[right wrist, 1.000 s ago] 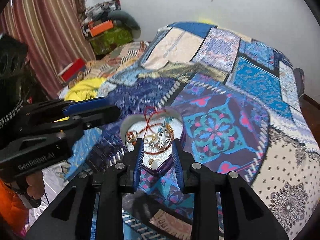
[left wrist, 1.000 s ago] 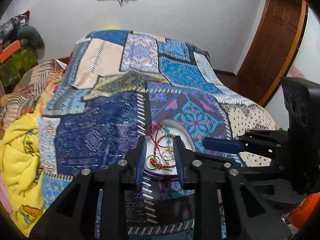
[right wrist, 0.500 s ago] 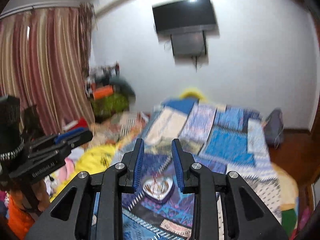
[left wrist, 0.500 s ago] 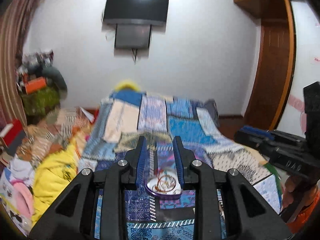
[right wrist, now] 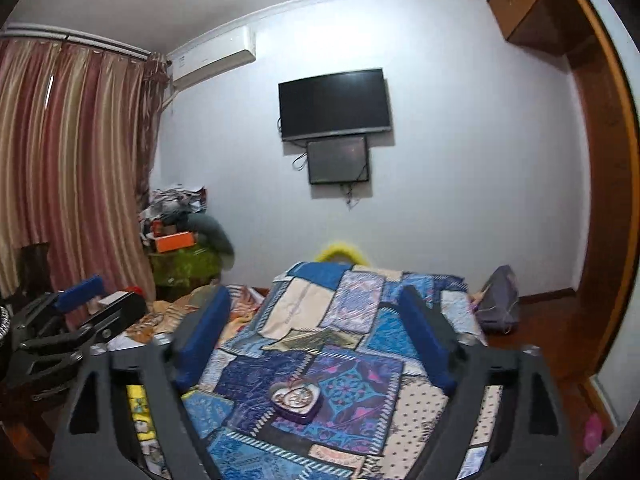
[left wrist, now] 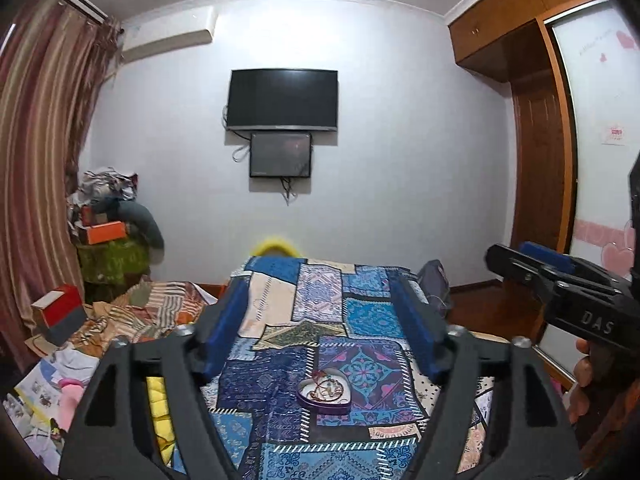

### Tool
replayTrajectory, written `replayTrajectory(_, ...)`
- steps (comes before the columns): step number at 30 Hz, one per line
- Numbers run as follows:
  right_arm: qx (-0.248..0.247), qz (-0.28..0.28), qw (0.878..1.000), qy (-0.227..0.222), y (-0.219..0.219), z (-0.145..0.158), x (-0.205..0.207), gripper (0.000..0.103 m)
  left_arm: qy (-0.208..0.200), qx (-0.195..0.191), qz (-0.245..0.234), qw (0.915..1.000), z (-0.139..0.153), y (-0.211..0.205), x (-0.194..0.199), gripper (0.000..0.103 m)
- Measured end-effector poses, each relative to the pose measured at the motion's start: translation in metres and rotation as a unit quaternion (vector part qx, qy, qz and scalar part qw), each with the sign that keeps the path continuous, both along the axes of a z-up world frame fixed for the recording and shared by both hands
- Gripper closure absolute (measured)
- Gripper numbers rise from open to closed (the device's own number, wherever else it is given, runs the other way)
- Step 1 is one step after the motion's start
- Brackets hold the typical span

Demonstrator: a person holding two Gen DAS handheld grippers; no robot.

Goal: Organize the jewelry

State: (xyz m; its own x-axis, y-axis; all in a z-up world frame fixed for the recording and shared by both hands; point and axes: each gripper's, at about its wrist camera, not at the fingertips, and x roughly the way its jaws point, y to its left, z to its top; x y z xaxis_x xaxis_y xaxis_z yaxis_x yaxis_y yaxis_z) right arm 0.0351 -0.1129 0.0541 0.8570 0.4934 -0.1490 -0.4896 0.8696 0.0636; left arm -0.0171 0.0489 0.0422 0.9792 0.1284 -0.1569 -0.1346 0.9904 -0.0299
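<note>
A purple heart-shaped tin holding a tangle of bracelets, rings and a red cord sits open on the patchwork bedspread; it also shows in the right wrist view. My left gripper is open and empty, well back from the tin and above it. My right gripper is open and empty, also held back from the tin. Each gripper shows from the side in the other's view: the right one and the left one.
A yellow blanket and loose clothes lie along the bed's left side. Boxes and a clothes pile stand in the left corner by the curtain. A TV hangs on the far wall. A wooden wardrobe is at right.
Both grippers have pulled far back and up from the tin and tilted up toward the wall. Both have opened wide from a narrow gap. The tin stays on the bed.
</note>
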Motion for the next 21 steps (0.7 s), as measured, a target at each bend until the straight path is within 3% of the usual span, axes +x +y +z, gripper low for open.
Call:
replayTrajectory(2,-0.006,-0.007,1.000,-0.006,0.001,0.002,-0.004,0.002,-0.006,-0.006,0.005,0.9999,0.000,0.002,-0.005,0.010)
replayTrajectory(4,-0.012,-0.012,1.000,-0.009,0.003,0.003,-0.006,0.000,-0.013,-0.011,0.015,0.9997,0.001,0.003,-0.009,0.002)
replayTrajectory(21,-0.019,-0.010,1.000,0.010,-0.003,-0.006,-0.017,0.000,-0.009,-0.006,0.035,0.9993,-0.003,-0.003,-0.023,0.001)
